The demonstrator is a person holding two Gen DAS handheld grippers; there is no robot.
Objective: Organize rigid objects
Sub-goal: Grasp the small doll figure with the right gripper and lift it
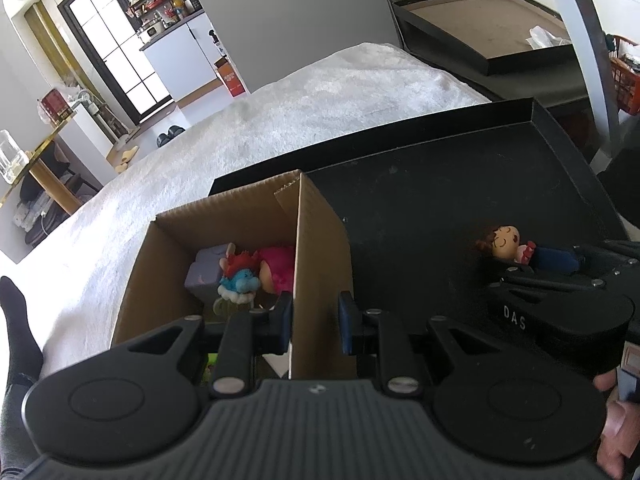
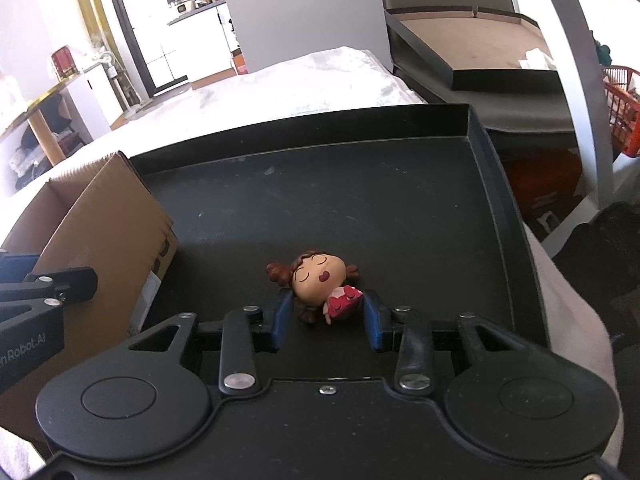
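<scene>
A small doll (image 2: 320, 280) with brown hair buns and a red dress lies on its back on the black tray (image 2: 360, 200). My right gripper (image 2: 326, 322) is open, its blue pads on either side of the doll's body, not closed on it. The doll also shows in the left wrist view (image 1: 520, 250) between the right gripper's fingers. My left gripper (image 1: 314, 326) straddles the right wall of a cardboard box (image 1: 320, 240), apparently clamped on it. Inside the box lie a blue figure (image 1: 240, 284), a pink toy (image 1: 276, 268) and a lilac block (image 1: 206, 272).
The tray and box rest on a white fluffy cover (image 1: 280, 120). A second black tray with a brown floor (image 2: 480, 48) stands at the back right. An orange basket (image 2: 624, 116) is at far right. A person's socked foot (image 1: 16, 320) shows at left.
</scene>
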